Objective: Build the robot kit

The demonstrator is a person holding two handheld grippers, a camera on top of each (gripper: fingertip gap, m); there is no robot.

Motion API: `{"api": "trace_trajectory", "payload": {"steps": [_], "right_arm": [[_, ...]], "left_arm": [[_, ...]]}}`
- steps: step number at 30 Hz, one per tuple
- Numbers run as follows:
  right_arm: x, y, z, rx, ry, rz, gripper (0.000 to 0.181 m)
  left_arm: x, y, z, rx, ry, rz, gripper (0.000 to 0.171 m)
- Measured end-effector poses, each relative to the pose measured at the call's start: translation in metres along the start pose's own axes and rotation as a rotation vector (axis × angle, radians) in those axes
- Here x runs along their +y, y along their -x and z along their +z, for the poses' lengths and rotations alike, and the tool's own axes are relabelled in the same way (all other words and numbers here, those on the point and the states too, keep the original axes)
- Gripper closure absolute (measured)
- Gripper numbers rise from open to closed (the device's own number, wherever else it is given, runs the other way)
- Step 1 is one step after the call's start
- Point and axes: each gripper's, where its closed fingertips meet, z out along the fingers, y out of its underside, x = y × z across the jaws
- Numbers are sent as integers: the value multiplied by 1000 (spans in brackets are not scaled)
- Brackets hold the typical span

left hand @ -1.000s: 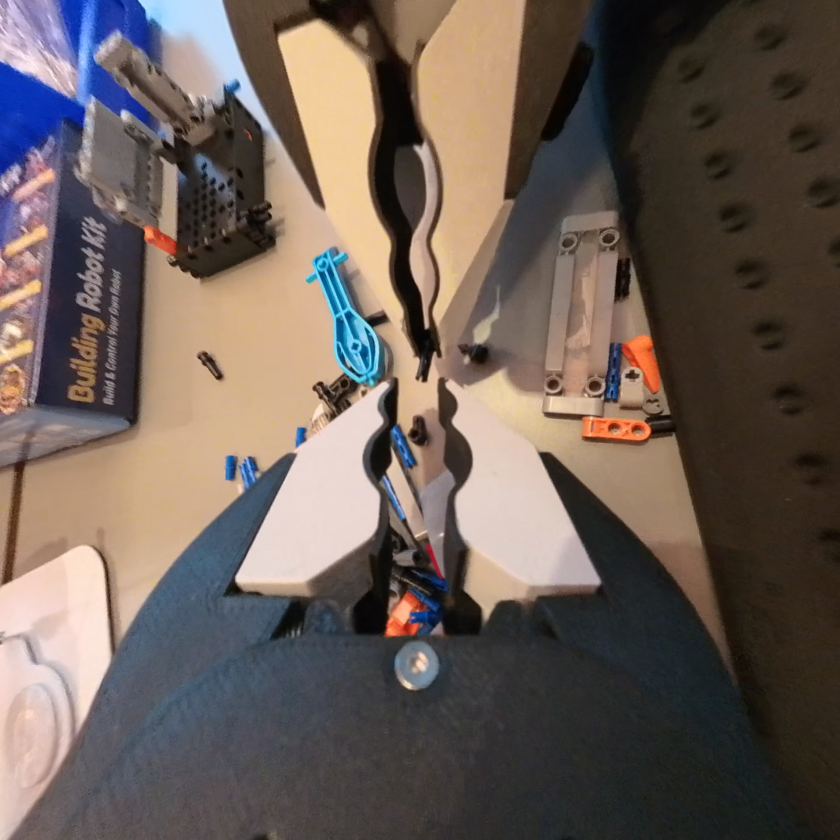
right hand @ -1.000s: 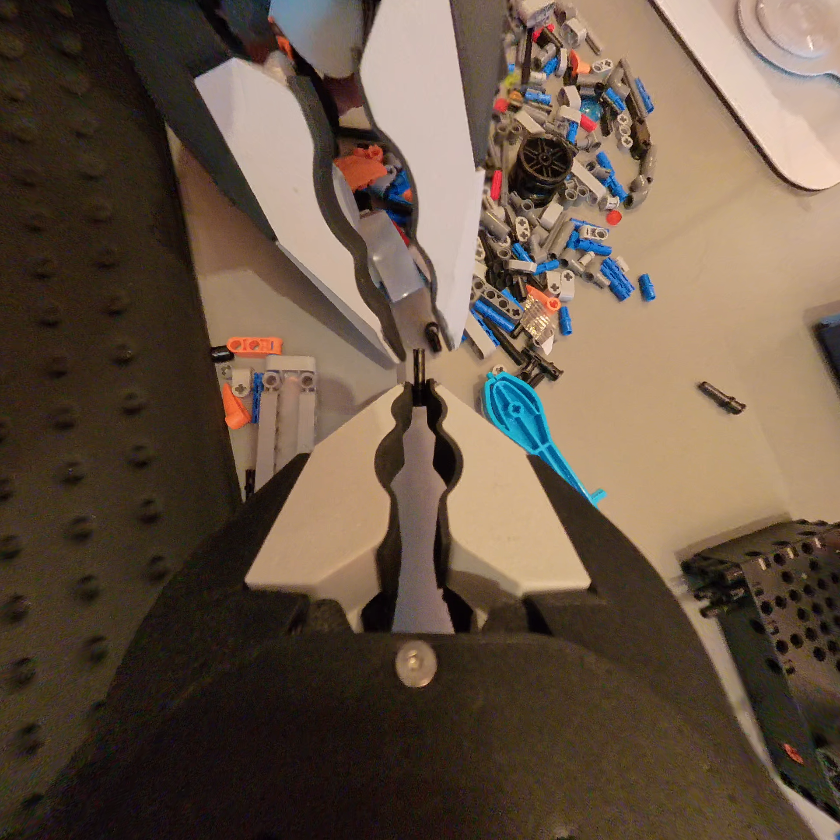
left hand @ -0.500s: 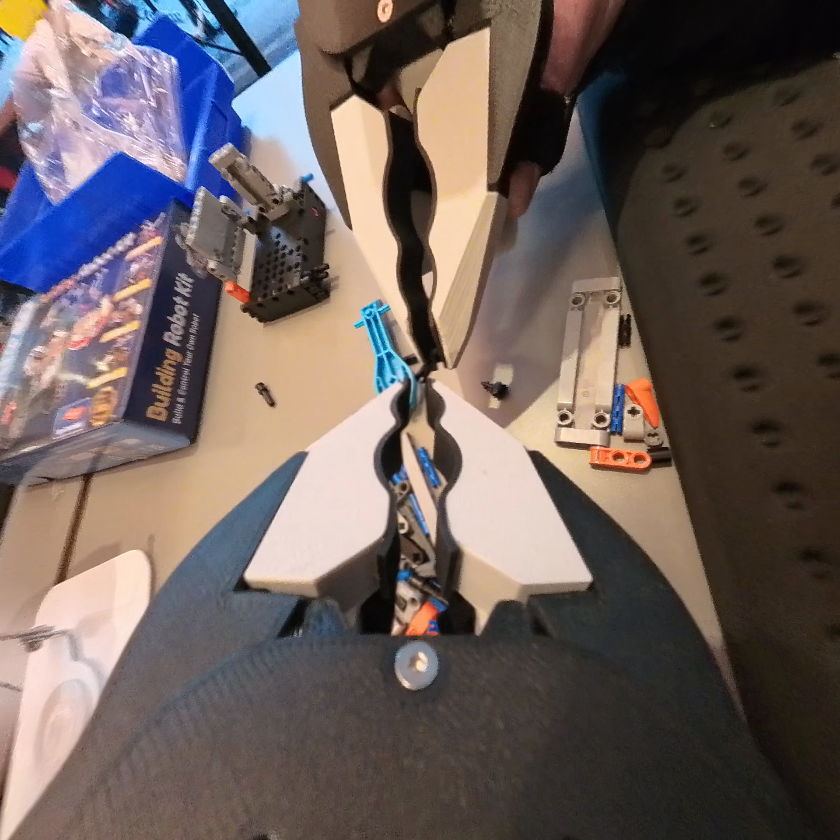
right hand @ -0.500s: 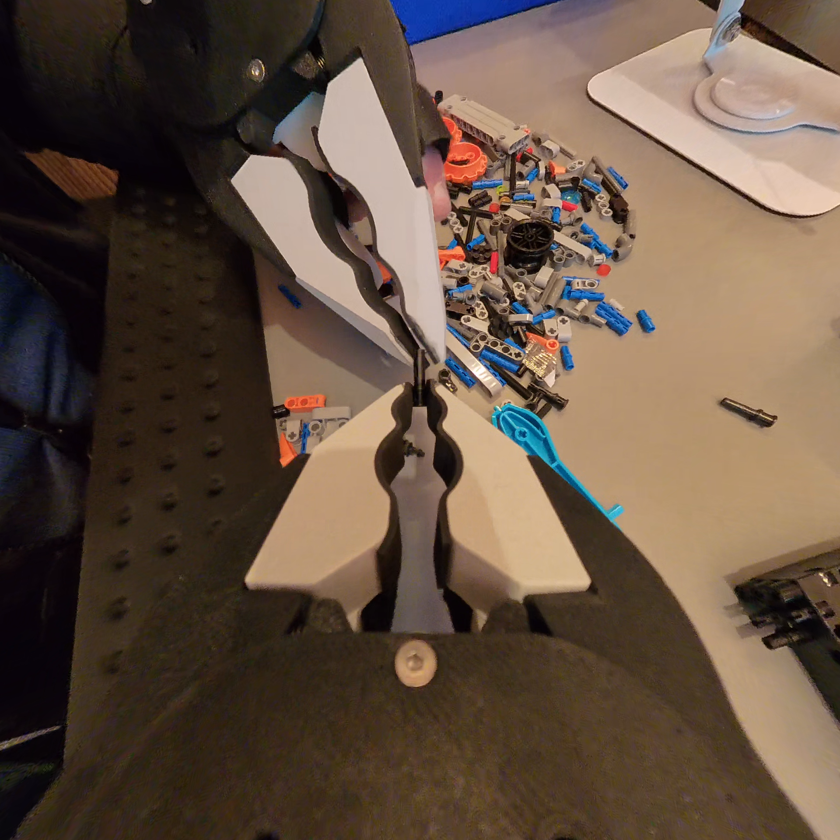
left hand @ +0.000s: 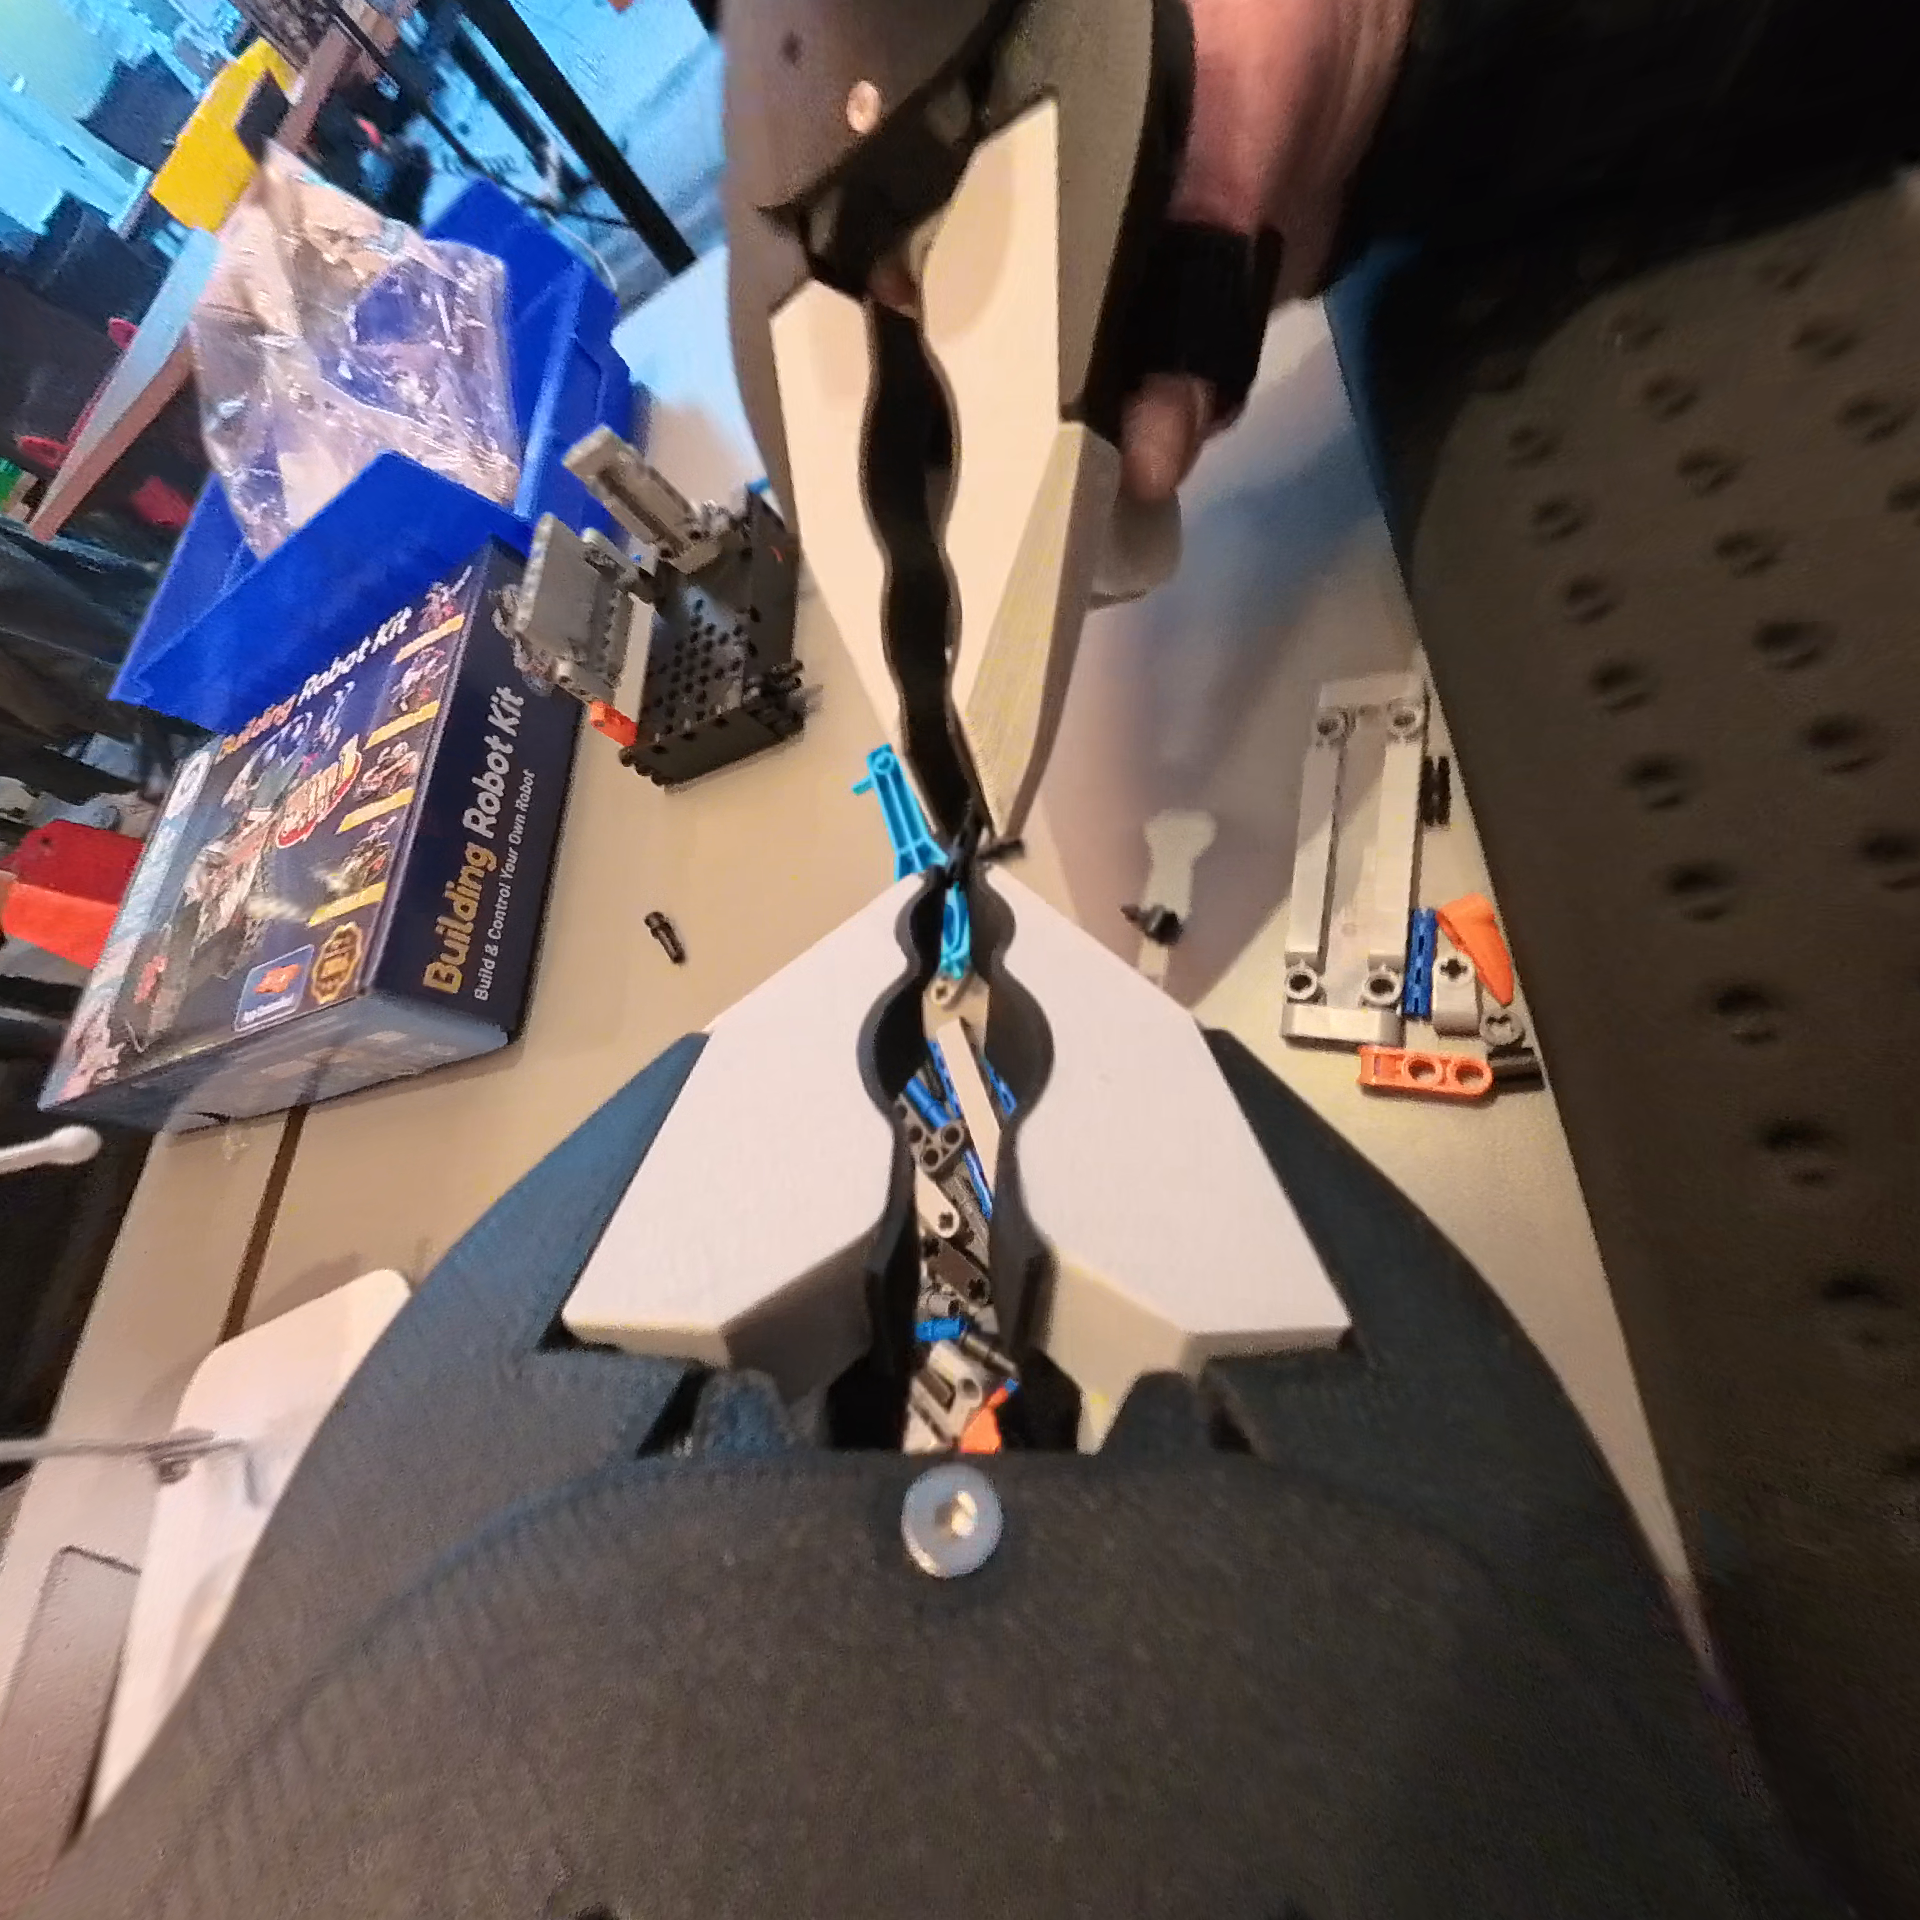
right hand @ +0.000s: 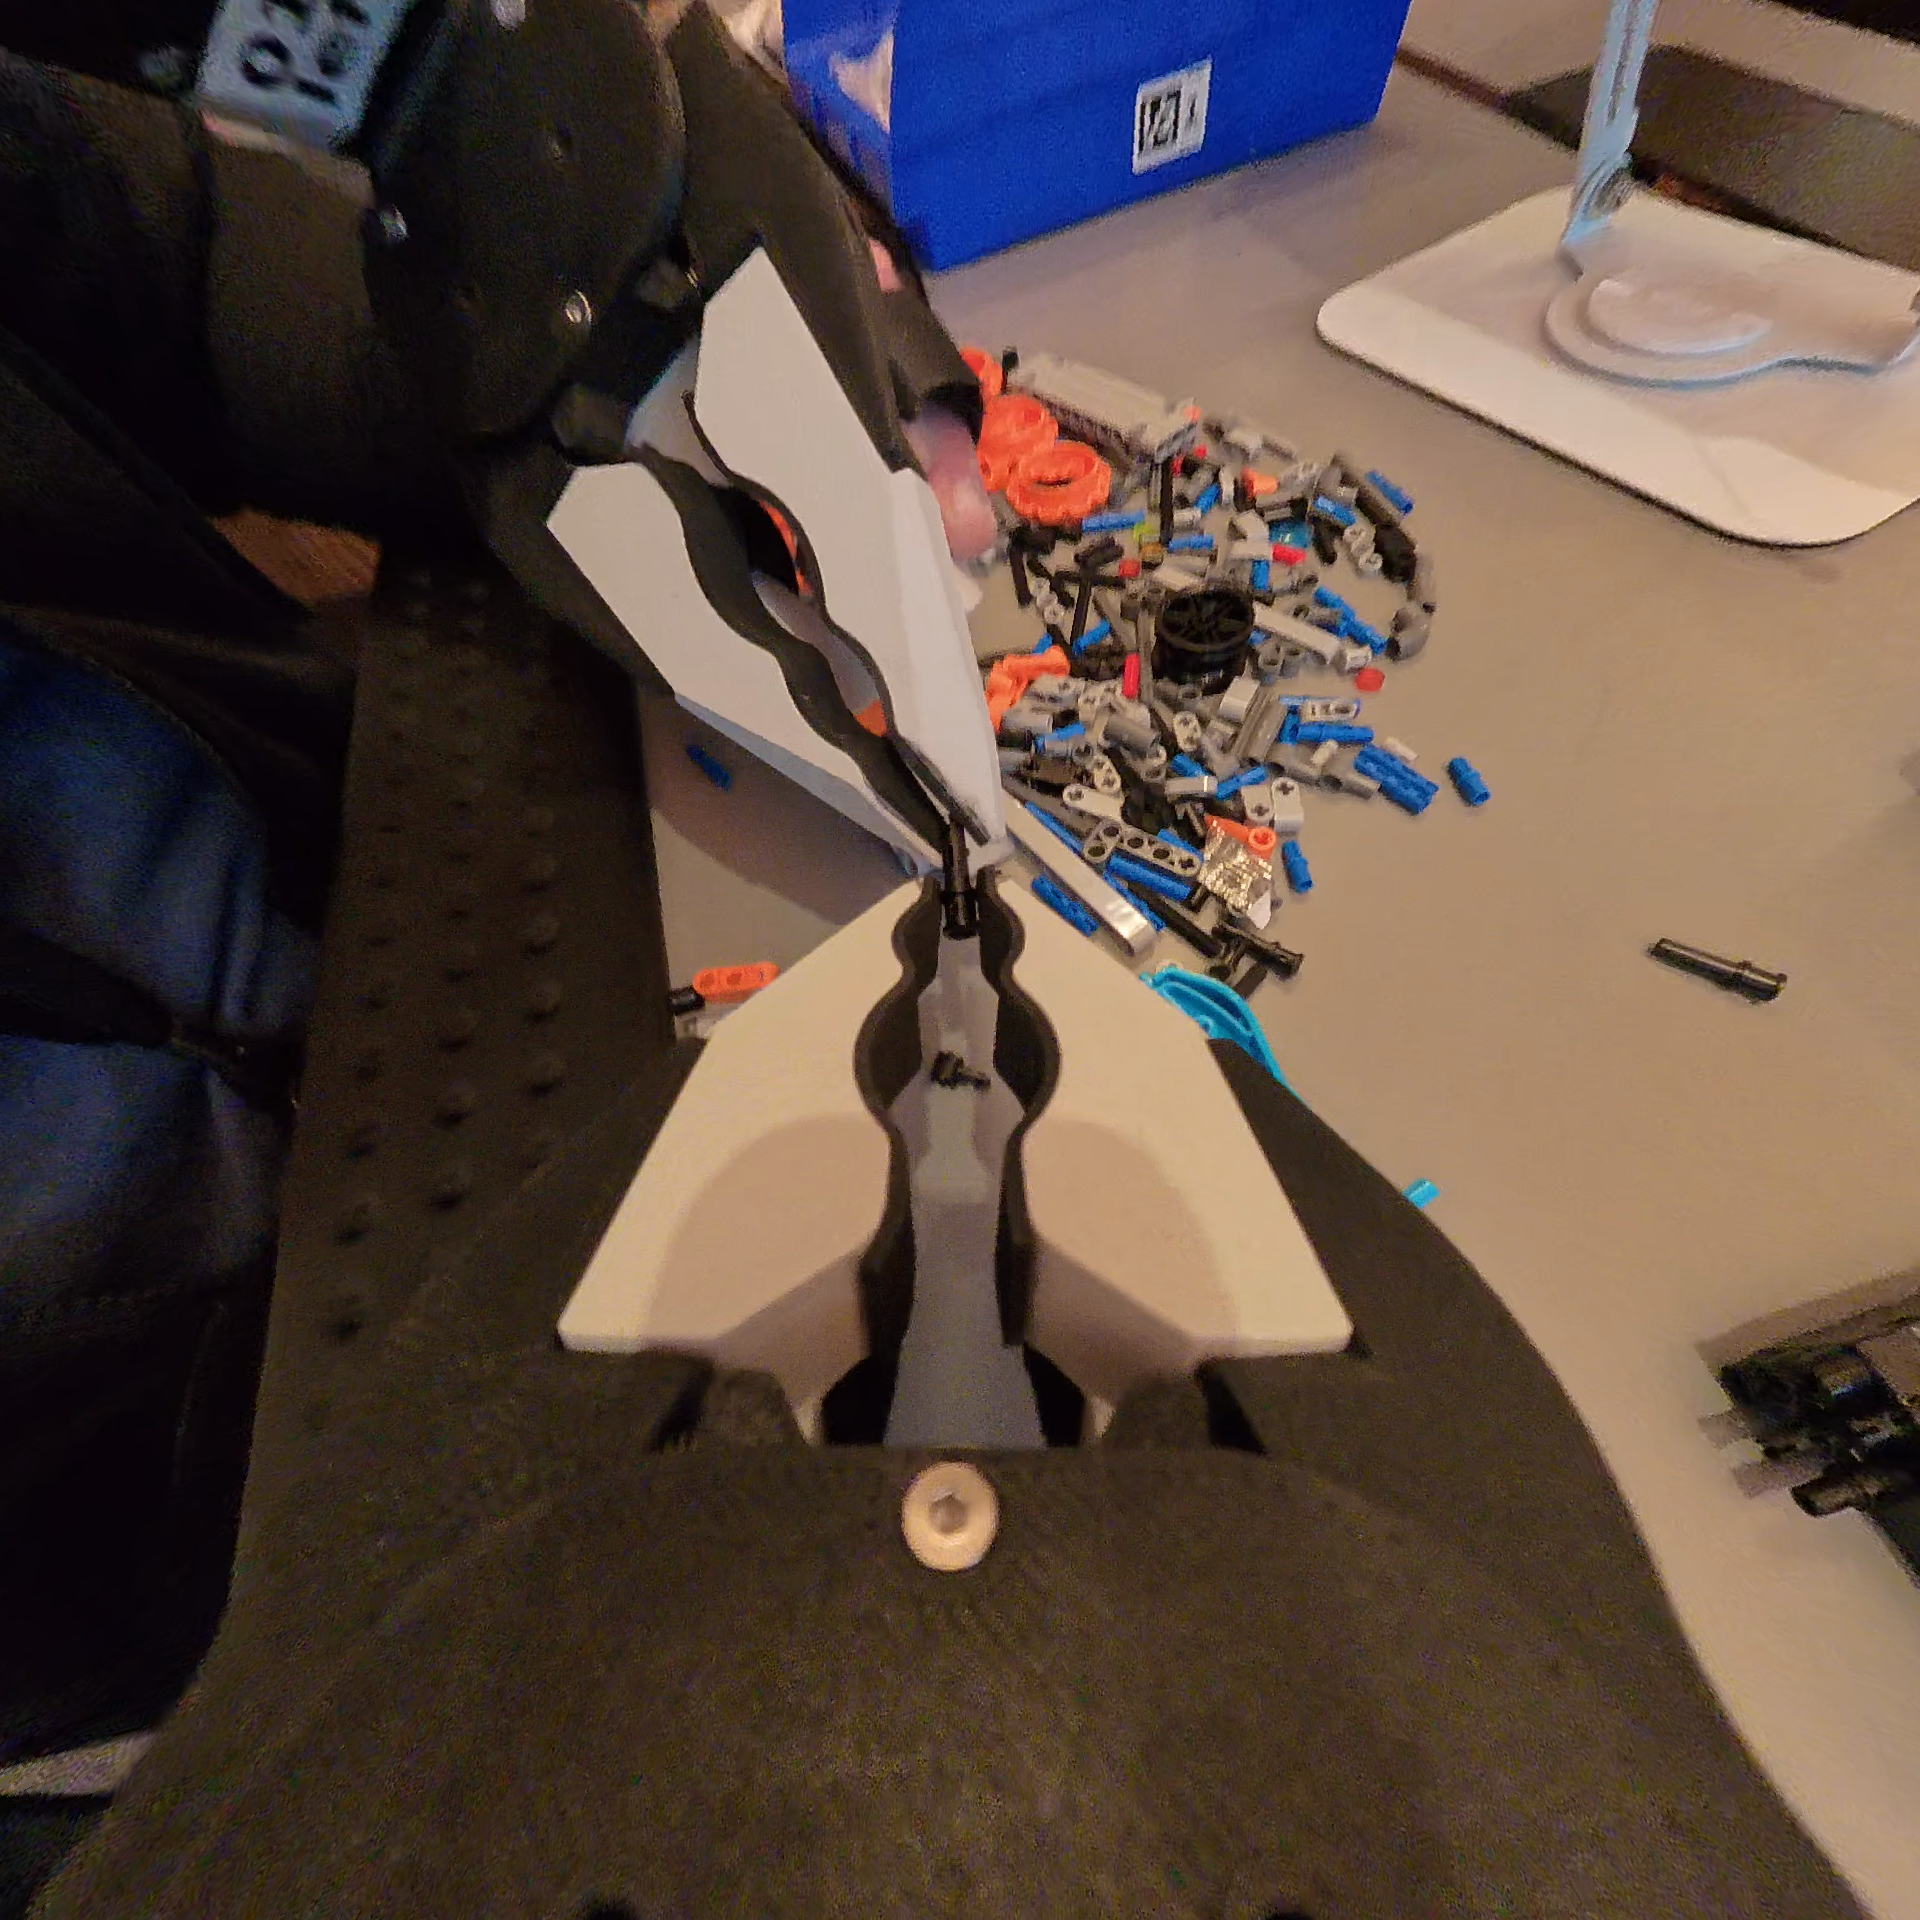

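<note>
My left gripper [left hand: 956,899] and right gripper [right hand: 956,904] meet tip to tip above the grey table. Both are shut on small black pin parts [right hand: 956,883], each holding one end; whether this is one piece or two joined I cannot tell. The pin parts also show in the left wrist view [left hand: 966,852]. The right gripper [left hand: 966,810] reaches down from above in the left wrist view, and the left gripper [right hand: 961,831] comes in from the upper left in the right wrist view. A gloved hand holds each. A light blue plastic tool [left hand: 904,821] lies on the table just below the tips.
A pile of small grey, blue, black and orange parts [right hand: 1195,675] lies beyond. Grey beams [left hand: 1351,862] and an orange beam [left hand: 1423,1070] sit by a dark studded mat [left hand: 1714,831]. A black perforated block [left hand: 717,665], a kit box [left hand: 343,852], a blue bin [right hand: 1091,114], a white stand base [right hand: 1621,364] and a loose black pin [right hand: 1714,966] are around. The grippers are tip to tip, or close to it. Left tips and right tips are each some 20 cm from the black perforated block [left hand: 717,665].
My left gripper has gone from open to shut at the right gripper's tips. Both grippers have risen together away from the table, still tip to tip.
</note>
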Motion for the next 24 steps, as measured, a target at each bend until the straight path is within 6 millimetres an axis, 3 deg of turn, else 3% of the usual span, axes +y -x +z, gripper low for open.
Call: {"api": "trace_trajectory", "payload": {"steps": [8,24], "right_arm": [[-30,2,-11,-64,-207,105,177],[-35,5,-18,-102,-252,120,177]], "left_arm": [[-21,12,-9,-16,-156,-170,171],[-30,14,-13,-7,-230,-234,170]]}}
